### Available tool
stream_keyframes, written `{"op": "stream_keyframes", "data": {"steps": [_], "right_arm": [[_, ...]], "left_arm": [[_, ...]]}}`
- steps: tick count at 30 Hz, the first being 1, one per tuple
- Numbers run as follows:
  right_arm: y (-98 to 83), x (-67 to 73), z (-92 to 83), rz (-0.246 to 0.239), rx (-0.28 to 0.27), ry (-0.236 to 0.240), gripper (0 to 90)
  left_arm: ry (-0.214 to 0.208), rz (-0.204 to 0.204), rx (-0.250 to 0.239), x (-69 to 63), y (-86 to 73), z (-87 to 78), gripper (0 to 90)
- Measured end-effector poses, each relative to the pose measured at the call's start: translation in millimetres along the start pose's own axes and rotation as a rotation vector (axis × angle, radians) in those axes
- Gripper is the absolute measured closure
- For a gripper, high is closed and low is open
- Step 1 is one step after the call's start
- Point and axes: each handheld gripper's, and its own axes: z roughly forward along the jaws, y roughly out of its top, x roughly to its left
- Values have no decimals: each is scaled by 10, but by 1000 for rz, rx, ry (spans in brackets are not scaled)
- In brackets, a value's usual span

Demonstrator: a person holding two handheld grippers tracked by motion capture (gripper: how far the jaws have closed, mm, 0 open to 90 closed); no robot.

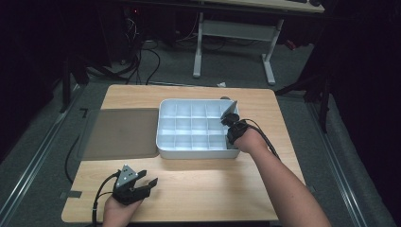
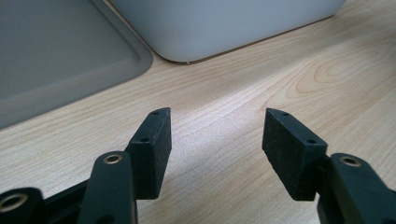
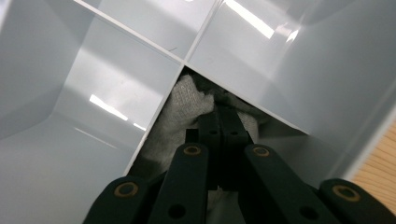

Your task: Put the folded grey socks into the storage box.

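A white tray [image 1: 189, 153] divided into several compartments stands mid-table. My right gripper [image 1: 230, 124] reaches down into a compartment of its right-hand column. In the right gripper view its jaws are pressed together [image 3: 219, 114], and their tips are buried in a bunched grey knitted cloth [image 3: 187, 100]. The cloth lies in the corner of that compartment, against a white divider [image 3: 140, 79]. My left gripper [image 1: 146, 182] rests low over the wooden table near its front edge. It stands open [image 2: 217, 128] with nothing between its pads.
A flat grey mat [image 1: 120, 135] lies left of the tray, its corner close ahead of the left gripper [image 2: 56, 51]. The tray's outer wall [image 2: 224, 23] rises just beyond. Bare wood runs along the front of the table. A desk frame stands on the floor behind.
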Motion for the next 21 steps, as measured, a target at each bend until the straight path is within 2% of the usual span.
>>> {"op": "stream_keyframes", "data": {"steps": [3, 5, 7, 8, 15, 19, 20, 21], "right_arm": [[3, 0, 5, 11, 4, 5, 900], [2, -7, 12, -8, -1, 3, 900], [3, 5, 20, 0, 4, 6, 900], [7, -3, 32, -18, 1, 5, 900], [15, 21, 65, 5, 15, -1, 900], [8, 13, 26, -10, 5, -6, 900], [4, 19, 1, 10, 6, -3, 878], [1, 10, -28, 11, 6, 2, 857]], "left_arm": [[3, 2, 1, -6, -2, 9, 428], [1, 1, 0, -9, -2, 10, 428], [0, 2, 3, -12, -3, 11, 428], [0, 3, 3, -13, -3, 11, 428], [-3, 3, 4, -14, -3, 11, 428], [-4, -1, 1, -9, -2, 6, 428], [-3, -1, 2, -9, -2, 9, 428], [-4, 0, 3, -8, -2, 12, 428]]}}
